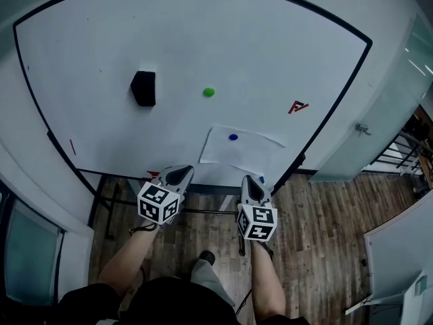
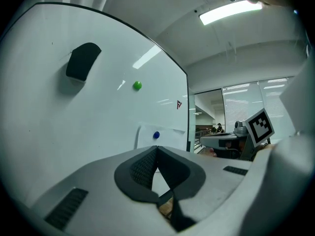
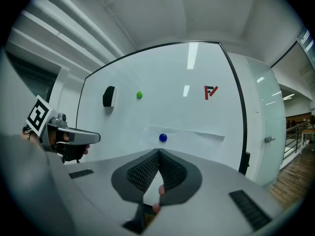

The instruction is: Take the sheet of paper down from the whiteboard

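A white sheet of paper (image 1: 243,151) hangs low on the whiteboard (image 1: 203,39), pinned by a blue magnet (image 1: 233,137) near its top left. The sheet (image 3: 197,139) and magnet (image 3: 163,137) show ahead in the right gripper view; the sheet (image 2: 165,136) and magnet (image 2: 156,135) also show in the left gripper view. My left gripper (image 1: 179,176) is shut and empty, short of the board, left of the sheet's lower edge. My right gripper (image 1: 252,183) is shut and empty, just below the sheet's bottom edge. Both point level at the board.
A black eraser (image 1: 143,88) and a green magnet (image 1: 209,92) sit higher on the whiteboard. A red logo (image 1: 298,106) is at the board's right. The board's stand legs (image 1: 108,208) rest on a wooden floor (image 1: 325,229). A glass partition (image 1: 419,53) is at right.
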Demonstrator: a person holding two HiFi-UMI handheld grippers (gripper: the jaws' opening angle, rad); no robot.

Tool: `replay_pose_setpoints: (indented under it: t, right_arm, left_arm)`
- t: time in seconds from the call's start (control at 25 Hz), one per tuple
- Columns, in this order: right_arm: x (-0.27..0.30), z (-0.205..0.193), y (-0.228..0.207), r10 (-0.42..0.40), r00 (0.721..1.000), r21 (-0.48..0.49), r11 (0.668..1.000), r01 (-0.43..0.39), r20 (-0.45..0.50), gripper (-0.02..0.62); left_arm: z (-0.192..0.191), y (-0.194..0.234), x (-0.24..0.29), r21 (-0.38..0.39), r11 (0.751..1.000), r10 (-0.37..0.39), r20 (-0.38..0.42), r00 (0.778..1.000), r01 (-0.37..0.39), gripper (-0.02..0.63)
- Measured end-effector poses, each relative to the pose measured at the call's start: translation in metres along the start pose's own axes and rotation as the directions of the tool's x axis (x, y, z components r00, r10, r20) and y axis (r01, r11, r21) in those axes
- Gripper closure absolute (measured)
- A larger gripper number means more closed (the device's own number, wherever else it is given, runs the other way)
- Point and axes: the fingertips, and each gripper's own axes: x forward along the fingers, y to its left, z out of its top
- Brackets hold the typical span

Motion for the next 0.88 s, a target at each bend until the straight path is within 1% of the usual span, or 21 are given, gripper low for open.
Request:
replay_pose_setpoints:
  t: [0.24, 0.56, 0.88]
  right_arm:
    - [0.013, 0.0, -0.003, -0.013, 1.0, 0.022, 1.0, 0.013, 0.006, 0.571]
    - [0.04, 0.012, -0.011, -0.02, 1.0, 0.023, 1.0, 0.019, 0.013, 0.571]
    - [0.067, 0.02, -0.017, -0.03, 0.999, 0.025, 0.999, 0.03, 0.013, 0.571]
  left_arm:
    - [0.002, 0.01, 0.012, 0.01, 1.0, -0.009, -0.004, 1.0, 0.009, 0.584]
    - [0.012, 0.027, 0.05, 0.005, 1.0, -0.014, -0.005, 1.0, 0.014, 0.584]
    - [0.016, 0.043, 0.082, 0.027, 0.999, -0.039, -0.02, 0.999, 0.039, 0.584]
